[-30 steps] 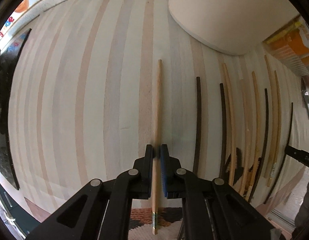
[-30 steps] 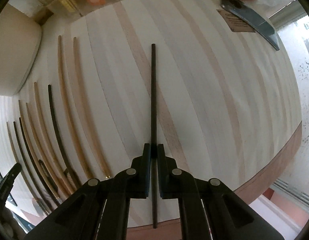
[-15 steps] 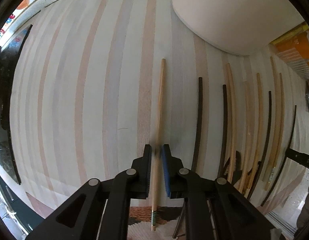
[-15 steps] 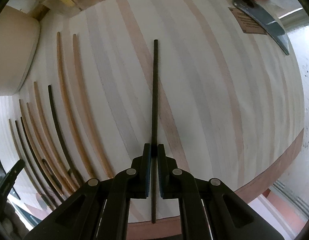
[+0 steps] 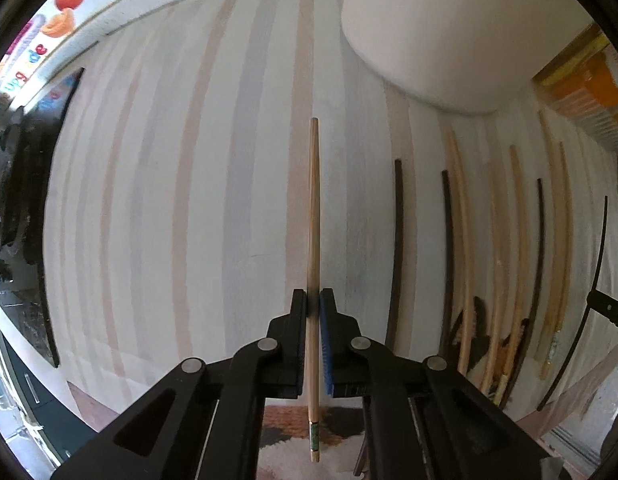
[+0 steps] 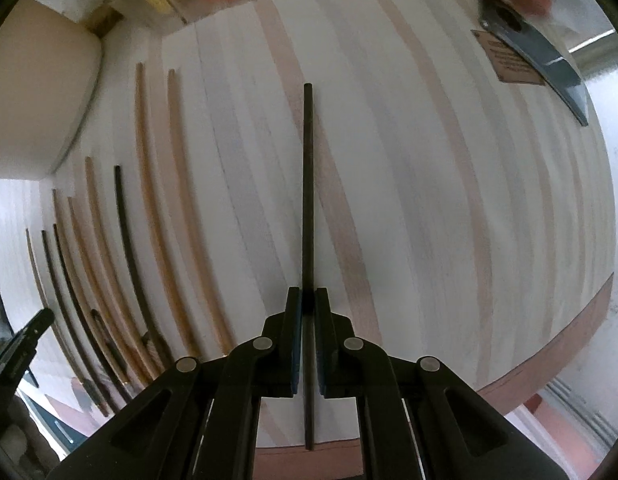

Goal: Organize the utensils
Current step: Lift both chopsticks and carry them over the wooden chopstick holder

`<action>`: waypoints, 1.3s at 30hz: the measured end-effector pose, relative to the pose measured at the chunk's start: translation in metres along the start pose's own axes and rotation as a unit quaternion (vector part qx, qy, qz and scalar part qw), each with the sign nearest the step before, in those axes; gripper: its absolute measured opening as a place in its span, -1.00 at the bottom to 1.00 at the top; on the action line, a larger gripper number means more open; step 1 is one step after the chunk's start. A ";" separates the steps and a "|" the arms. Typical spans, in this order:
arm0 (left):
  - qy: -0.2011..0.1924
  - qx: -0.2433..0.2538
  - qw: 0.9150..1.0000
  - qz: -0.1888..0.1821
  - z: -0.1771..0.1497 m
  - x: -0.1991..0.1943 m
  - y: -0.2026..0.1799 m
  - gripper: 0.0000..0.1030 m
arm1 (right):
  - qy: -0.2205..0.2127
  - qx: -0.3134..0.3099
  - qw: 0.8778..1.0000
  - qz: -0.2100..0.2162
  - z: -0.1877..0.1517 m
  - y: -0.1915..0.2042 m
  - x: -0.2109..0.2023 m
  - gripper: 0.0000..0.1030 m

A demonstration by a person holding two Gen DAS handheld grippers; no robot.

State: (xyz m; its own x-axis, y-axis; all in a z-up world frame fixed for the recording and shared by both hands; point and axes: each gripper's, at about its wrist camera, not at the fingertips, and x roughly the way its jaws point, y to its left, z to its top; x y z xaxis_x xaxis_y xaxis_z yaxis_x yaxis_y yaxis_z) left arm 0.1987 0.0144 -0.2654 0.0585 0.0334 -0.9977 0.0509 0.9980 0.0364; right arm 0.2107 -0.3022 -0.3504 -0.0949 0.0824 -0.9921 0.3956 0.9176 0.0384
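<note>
My left gripper (image 5: 313, 300) is shut on a light wooden chopstick (image 5: 313, 208) that points away over the striped tablecloth (image 5: 169, 200). My right gripper (image 6: 308, 298) is shut on a dark chopstick (image 6: 307, 184) that points away over the same cloth (image 6: 429, 200). Several light and dark chopsticks lie in a row to the right in the left wrist view (image 5: 461, 240) and to the left in the right wrist view (image 6: 129, 240).
A big cream-coloured rounded object (image 5: 449, 32) sits at the far right of the left wrist view. Orange and yellow packets (image 5: 589, 92) lie beyond the row. A dark blue flat object (image 6: 537, 56) on a brown card lies far right. The table's front edge (image 6: 549, 368) curves near.
Both grippers have lifted and shifted slightly with their chopsticks; in the left view the cream object and the chopstick row have slid a little.
</note>
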 end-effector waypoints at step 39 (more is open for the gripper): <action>-0.365 -0.049 0.923 -0.113 0.138 -0.311 -0.004 -0.92 | -0.407 -0.145 0.892 0.134 0.022 0.156 -0.380 -0.89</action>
State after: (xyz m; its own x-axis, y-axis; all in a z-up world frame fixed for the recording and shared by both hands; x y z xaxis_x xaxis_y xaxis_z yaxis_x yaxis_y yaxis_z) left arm 0.3180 -0.0071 0.0523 0.7156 -0.1841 -0.6738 0.0548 0.9765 -0.2087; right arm 0.3284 -0.1986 0.0304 0.7092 0.1125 -0.6960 0.0399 0.9792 0.1990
